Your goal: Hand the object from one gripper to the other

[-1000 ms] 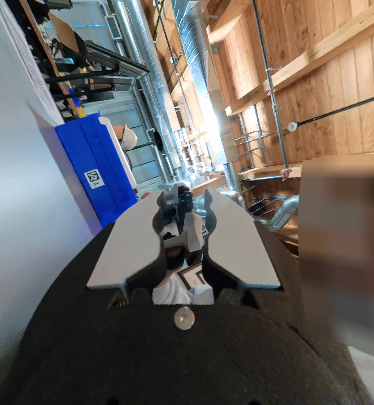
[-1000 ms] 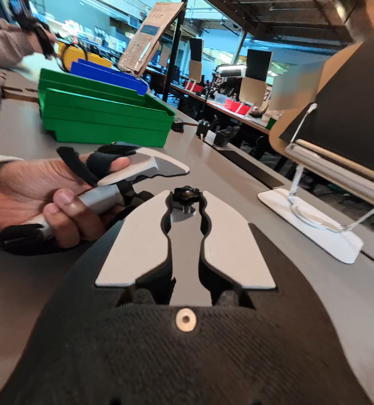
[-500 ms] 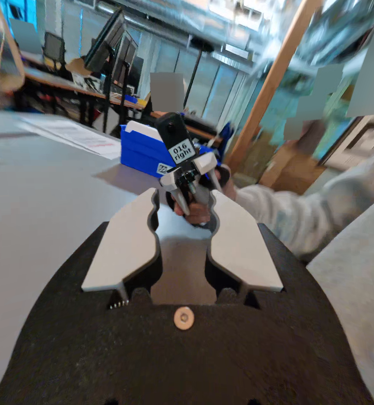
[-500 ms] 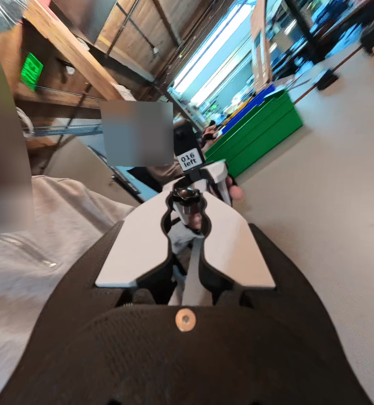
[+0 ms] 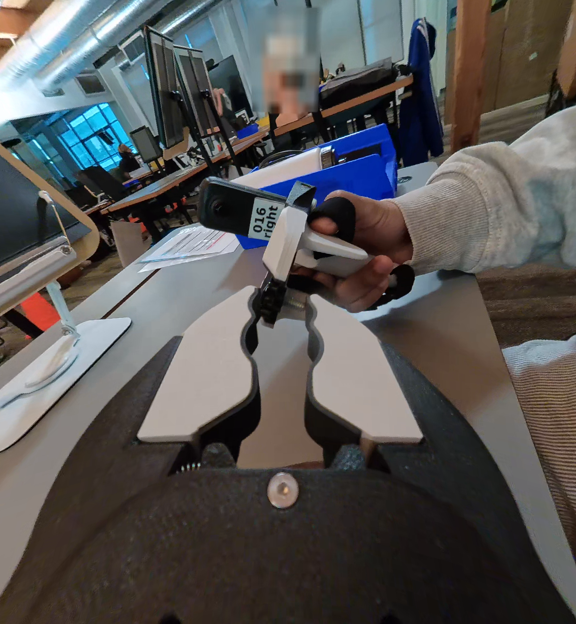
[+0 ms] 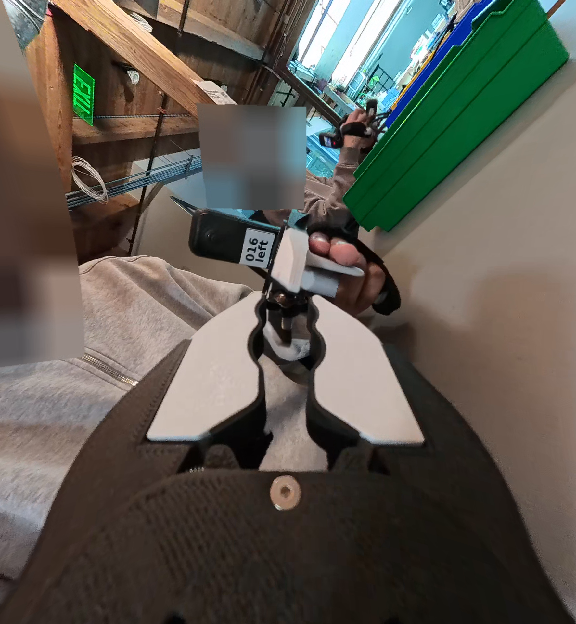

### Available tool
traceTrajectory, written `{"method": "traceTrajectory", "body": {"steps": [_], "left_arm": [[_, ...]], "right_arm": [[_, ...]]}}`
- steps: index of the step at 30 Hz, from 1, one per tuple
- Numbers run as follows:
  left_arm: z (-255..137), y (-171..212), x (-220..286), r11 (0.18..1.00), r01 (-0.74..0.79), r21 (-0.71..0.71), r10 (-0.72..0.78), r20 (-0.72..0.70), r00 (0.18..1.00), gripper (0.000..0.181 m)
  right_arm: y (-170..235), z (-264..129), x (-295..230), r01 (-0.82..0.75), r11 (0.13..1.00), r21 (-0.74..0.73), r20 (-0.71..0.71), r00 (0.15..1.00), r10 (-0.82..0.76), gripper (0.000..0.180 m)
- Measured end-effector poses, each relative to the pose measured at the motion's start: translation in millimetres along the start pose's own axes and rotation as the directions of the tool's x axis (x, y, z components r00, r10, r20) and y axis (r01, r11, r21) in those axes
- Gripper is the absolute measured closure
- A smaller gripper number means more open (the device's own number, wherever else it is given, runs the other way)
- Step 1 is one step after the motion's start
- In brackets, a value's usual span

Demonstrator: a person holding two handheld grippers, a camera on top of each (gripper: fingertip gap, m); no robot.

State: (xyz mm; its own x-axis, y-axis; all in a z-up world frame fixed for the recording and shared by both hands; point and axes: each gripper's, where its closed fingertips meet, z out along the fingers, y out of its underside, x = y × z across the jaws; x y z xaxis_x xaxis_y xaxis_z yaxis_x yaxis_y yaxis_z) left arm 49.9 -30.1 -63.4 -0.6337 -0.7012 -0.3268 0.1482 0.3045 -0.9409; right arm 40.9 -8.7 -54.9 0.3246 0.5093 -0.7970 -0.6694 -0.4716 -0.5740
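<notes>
The grey desk [image 5: 185, 304] carries a blue bin [image 5: 347, 182] at its far end. Above the desk, short of the bin, the left gripper [image 5: 281, 314] and the right gripper [image 6: 286, 304] meet nose to nose. The left jaws are spread on either side of a black knob with a threaded bolt [image 5: 269, 304]. The right jaws pinch that knob, which is held clear of the desk.
</notes>
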Motion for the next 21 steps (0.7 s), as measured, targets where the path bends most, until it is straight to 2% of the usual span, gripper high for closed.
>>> {"method": "traceTrajectory", "body": {"steps": [5,8,12,16,21], "left_arm": [[-0.4,5.0,-3.6,0.999,-0.026,-0.037,0.027,0.024,0.999,0.154],[-2.0,9.4,-10.8,0.997,-0.052,-0.062,0.056,0.071,0.996,0.155],[-4.4,10.7,-17.5,0.997,-0.049,-0.063,0.055,0.102,0.993,0.155],[-5.6,12.1,-21.2,0.997,-0.038,-0.064,0.046,0.117,0.992,0.155],[-6.2,11.8,-22.2,0.997,-0.038,-0.062,0.046,0.124,0.991,0.155]], "right_arm": [[-2.4,-0.1,5.6,0.016,0.999,0.028,-0.022,1.0,-0.015,0.156],[-14.6,-6.4,13.2,0.039,0.992,0.116,-0.07,0.997,-0.031,0.14],[-29.4,-20.7,16.5,0.064,0.976,0.209,-0.113,0.993,-0.041,0.141],[-26.3,-20.0,19.5,0.113,0.978,0.177,-0.158,0.984,-0.085,0.15],[-10.4,-4.3,20.0,0.1,0.991,0.084,-0.134,0.987,-0.088,0.157]]}}
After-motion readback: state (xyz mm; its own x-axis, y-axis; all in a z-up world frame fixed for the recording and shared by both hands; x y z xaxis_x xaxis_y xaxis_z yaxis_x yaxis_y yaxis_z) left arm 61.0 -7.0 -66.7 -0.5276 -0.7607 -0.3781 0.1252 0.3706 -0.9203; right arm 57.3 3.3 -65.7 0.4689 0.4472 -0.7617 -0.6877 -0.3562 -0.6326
